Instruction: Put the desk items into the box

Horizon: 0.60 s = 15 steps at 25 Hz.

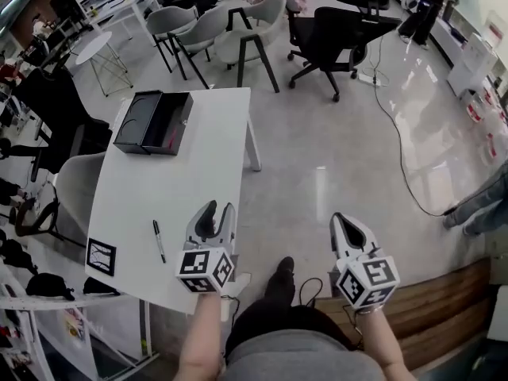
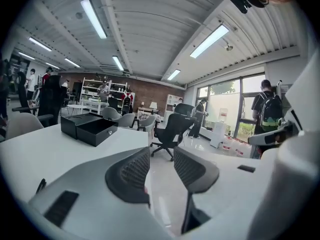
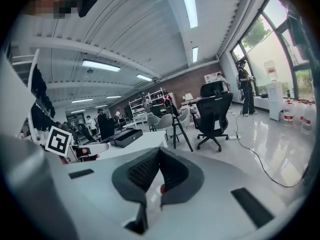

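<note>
An open black box (image 1: 155, 123) with its lid laid back stands at the far left end of the white desk (image 1: 206, 157). A black pen (image 1: 159, 240) lies near the desk's front edge. To the right of the pen, my left gripper (image 1: 216, 213) hovers over the desk's near right corner, open, with nothing between its fingers. In the left gripper view its jaws (image 2: 161, 151) stand apart, and the box (image 2: 87, 126) is far ahead on the left. My right gripper (image 1: 343, 222) is off the desk, over the floor. Its tips meet (image 3: 159, 151) on nothing. The box (image 3: 127, 138) shows small and far.
A square printed marker (image 1: 101, 256) lies on the desk's near left corner. Grey chairs (image 1: 246, 30) and a black office chair (image 1: 333, 34) stand beyond the desk. A cable (image 1: 397, 133) runs over the shiny floor, and a wooden platform (image 1: 444, 300) lies at the lower right.
</note>
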### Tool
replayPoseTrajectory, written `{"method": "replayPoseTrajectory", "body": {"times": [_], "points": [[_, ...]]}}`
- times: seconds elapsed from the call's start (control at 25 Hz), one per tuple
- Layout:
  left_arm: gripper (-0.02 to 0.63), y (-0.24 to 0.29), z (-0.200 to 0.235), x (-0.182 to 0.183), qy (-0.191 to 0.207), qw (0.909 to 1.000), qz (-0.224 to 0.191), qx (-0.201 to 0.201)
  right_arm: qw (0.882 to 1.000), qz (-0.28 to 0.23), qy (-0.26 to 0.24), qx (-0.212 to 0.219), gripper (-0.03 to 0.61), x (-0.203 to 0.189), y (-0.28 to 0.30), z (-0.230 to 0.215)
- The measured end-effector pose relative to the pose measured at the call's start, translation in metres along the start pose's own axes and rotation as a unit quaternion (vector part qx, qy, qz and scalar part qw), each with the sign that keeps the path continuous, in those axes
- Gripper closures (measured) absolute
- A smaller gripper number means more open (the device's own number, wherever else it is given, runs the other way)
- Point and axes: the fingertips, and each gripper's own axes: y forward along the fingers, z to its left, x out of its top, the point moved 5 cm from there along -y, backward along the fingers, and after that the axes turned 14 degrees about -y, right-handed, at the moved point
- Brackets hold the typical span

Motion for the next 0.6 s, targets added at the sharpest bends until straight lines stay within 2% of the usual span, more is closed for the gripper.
{"method": "replayPoseTrajectory", "body": {"times": [0.4,0.6], "points": [[0.449,0.018,0.037,0.026,-0.022,0.9981,-0.028,0.05,0.999,0.011,-0.023,0.035,0.575,0.034,0.07,-0.002],[0.427,0.014,0.061,0.028,-0.035,0.9944,-0.038,0.092,0.997,0.013,-0.039,0.07,0.575,0.045,0.103,0.001]]}}
